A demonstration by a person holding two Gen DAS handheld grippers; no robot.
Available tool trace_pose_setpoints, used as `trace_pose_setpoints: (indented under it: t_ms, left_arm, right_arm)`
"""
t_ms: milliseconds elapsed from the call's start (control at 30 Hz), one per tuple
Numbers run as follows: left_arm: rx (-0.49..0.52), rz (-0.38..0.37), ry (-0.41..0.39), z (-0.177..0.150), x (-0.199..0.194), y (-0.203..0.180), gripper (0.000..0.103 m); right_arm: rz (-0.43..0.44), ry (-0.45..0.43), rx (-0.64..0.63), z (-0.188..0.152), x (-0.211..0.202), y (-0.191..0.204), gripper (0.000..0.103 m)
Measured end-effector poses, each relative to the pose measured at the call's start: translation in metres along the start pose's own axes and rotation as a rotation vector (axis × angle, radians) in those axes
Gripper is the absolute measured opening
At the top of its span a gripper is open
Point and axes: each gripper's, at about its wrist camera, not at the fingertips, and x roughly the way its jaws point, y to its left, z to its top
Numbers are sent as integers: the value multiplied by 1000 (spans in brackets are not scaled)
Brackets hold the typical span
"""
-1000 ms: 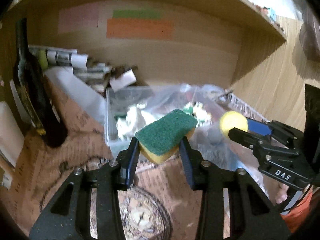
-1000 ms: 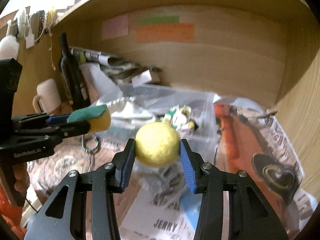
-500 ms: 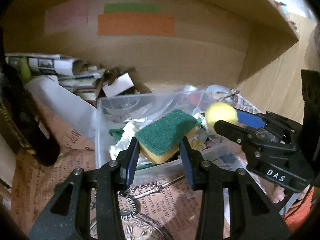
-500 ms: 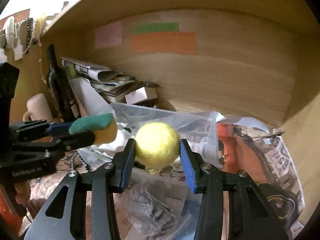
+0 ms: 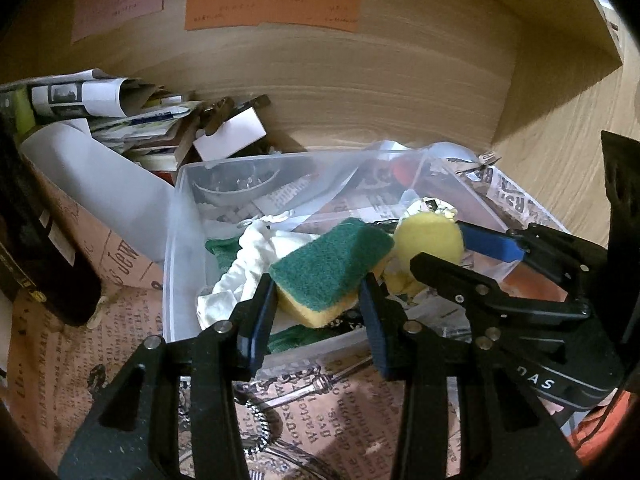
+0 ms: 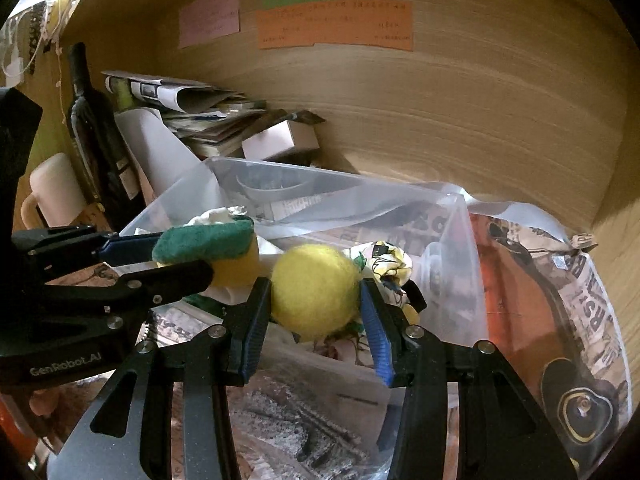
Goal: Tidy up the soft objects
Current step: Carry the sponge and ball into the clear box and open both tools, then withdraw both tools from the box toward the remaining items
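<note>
Wooden shelf walls (image 6: 460, 120) enclosed the scene, with pink, green and orange paper notes (image 6: 334, 24) stuck to the back panel. At the centre, the left tongs (image 5: 320, 304) pinched a green-topped yellow sponge (image 5: 330, 270) over the near end of a clear plastic bin (image 5: 172, 248), while the right tongs (image 6: 316, 312) were clamped on a yellow felt ball (image 6: 314, 290) just beside the sponge, above the same bin. Inside the bin lay a white cloth (image 5: 256, 256) and a crumpled patterned cloth (image 6: 384, 260). Newspaper-print paper (image 5: 100, 344) covered the surface beneath. To the left stood a dark bottle (image 6: 92, 128) and a pale mug (image 6: 48, 192); behind the bin, rolled newspapers (image 6: 176, 96) and a small white box (image 5: 230, 138) were heaped against the back wall.
</note>
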Motion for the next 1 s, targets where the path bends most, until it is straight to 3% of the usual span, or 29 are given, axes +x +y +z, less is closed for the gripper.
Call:
trace_pose_setpoints:
  t_ms: [133, 367, 567, 667, 767, 900, 1000]
  left_arm:
    - [-13, -6, 5, 0, -3, 2, 54]
    - [-16, -8, -20, -3, -24, 0, 54]
    - [-21, 6, -90, -4, -55, 3, 58]
    - [-33, 21, -135, -5, -73, 7, 69]
    - [-37, 49, -163, -9, -86, 15, 79]
    - [-43, 79, -146, -20, -90, 25, 89]
    - [-45, 104, -98, -33, -81, 32, 90]
  right_arm:
    - [8, 13, 9, 1, -1, -3, 48]
    - [6, -11, 12, 4, -13, -1, 53]
    - [-5, -84, -3, 7, -40, 3, 67]
    - [-8, -118, -11, 8, -55, 5, 70]
    - [-17, -146, -16, 7, -67, 7, 82]
    - [-16, -150, -13, -1, -76, 8, 84]
    - [-21, -125, -12, -10, -74, 8, 86]
